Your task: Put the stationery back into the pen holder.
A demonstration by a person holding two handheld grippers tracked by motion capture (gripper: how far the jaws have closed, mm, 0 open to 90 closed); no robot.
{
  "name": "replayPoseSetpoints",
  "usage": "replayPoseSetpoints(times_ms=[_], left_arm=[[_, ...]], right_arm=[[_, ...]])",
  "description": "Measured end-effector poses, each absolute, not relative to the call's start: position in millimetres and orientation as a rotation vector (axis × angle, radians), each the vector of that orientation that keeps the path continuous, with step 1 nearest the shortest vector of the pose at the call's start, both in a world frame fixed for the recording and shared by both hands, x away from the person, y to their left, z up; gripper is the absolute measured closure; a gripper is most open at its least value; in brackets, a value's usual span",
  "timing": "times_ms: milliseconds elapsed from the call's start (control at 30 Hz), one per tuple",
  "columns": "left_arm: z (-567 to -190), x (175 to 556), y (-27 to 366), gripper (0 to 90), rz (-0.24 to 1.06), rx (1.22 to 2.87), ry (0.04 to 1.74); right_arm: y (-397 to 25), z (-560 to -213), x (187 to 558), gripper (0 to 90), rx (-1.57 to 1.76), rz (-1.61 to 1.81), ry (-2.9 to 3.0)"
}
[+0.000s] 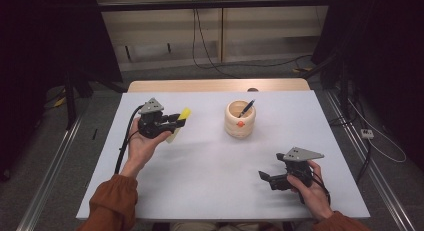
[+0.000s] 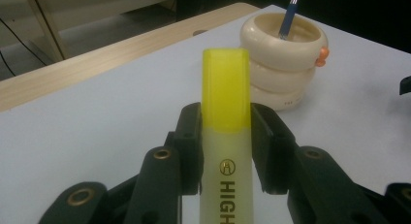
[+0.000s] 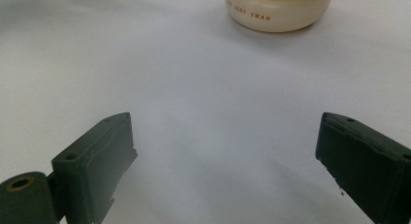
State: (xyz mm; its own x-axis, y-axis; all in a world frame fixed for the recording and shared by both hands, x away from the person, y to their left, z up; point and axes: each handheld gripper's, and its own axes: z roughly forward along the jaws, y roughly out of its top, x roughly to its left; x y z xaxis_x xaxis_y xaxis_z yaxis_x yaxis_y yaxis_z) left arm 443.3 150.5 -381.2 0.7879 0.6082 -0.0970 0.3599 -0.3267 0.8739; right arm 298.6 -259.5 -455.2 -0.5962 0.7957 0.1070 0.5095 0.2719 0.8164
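My left gripper (image 1: 178, 120) is shut on a yellow highlighter (image 1: 182, 118), held above the white table at the left. In the left gripper view the highlighter (image 2: 226, 117) stands upright between the jaws, cap end up, with my left gripper (image 2: 225, 136) clamped on its body. A cream ringed pen holder (image 1: 239, 119) stands near the table's middle with a dark pen (image 1: 247, 108) in it; the holder (image 2: 282, 59) sits beyond the highlighter. My right gripper (image 1: 264, 177) rests low at the front right, open and empty; my right gripper (image 3: 225, 151) has its jaws wide apart.
The white table top (image 1: 210, 181) runs to a wooden strip (image 1: 215, 85) at its far edge. The holder's base (image 3: 277, 13) lies ahead of the right gripper. Cables trail on the floor behind and to the right.
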Motion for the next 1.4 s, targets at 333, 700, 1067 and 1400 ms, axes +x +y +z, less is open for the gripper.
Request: replayPoseSetpoints(times_ms=[333, 700, 1067, 1400], left_arm=[[-368.6, 439.5, 128.2, 67.4, 0.298, 1.892, 0.677], [-362.0, 441.7, 106.2, 67.4, 0.267, 1.833, 0.664], [-352.1, 442.7, 96.0, 67.4, 0.282, 1.794, 0.650], [-338.7, 448.7, 77.7, 67.4, 0.273, 1.780, 0.617]], right_arm=[[-259.5, -455.5, 298.9, 6.7, 1.194, 1.238, 2.225], [-261.1, -454.5, 297.5, 6.7, 1.196, 1.243, 2.215], [-263.6, -453.5, 295.9, 5.9, 1.208, 1.253, 2.198], [-262.9, -454.1, 296.9, 5.9, 1.210, 1.255, 2.201]])
